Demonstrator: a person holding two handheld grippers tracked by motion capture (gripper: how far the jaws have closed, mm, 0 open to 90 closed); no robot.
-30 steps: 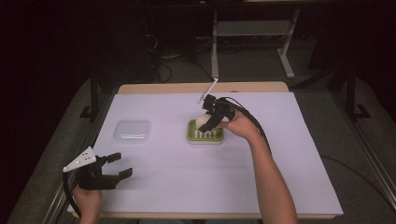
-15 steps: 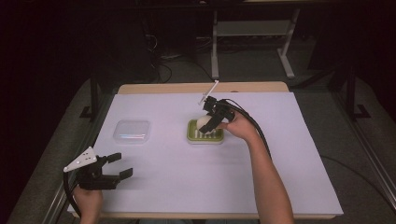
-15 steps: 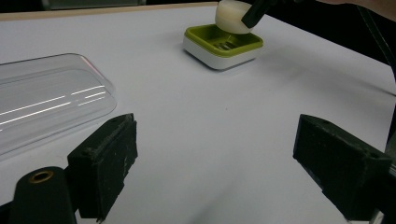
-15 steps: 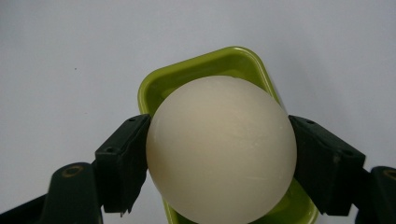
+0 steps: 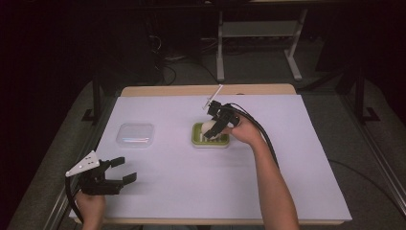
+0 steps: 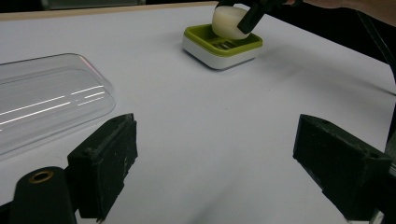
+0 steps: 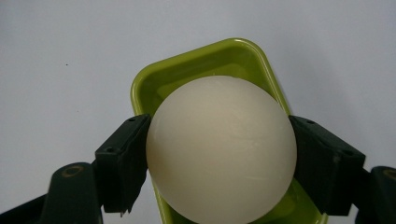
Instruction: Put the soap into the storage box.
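A cream-white rounded soap bar [image 7: 222, 149] sits between the jaws of my right gripper [image 5: 214, 128], which is shut on it. It hangs just over a green soap dish [image 5: 210, 140] with a white base near the table's middle; whether it touches the dish I cannot tell. The left gripper view shows the soap bar [image 6: 229, 22] above the dish [image 6: 222, 45] far ahead. My left gripper [image 5: 119, 171] rests open near the front left corner of the table, nothing between its fingers [image 6: 105, 165].
A clear plastic lid [image 5: 136, 134] lies on the white table cover [image 5: 191, 172] left of the dish, also close at the left in the left gripper view as the lid [image 6: 44, 105]. A cable [image 5: 261, 134] trails from the right gripper along the forearm.
The right gripper with the soap has shifted very slightly over the dish. The left gripper has stayed in place.
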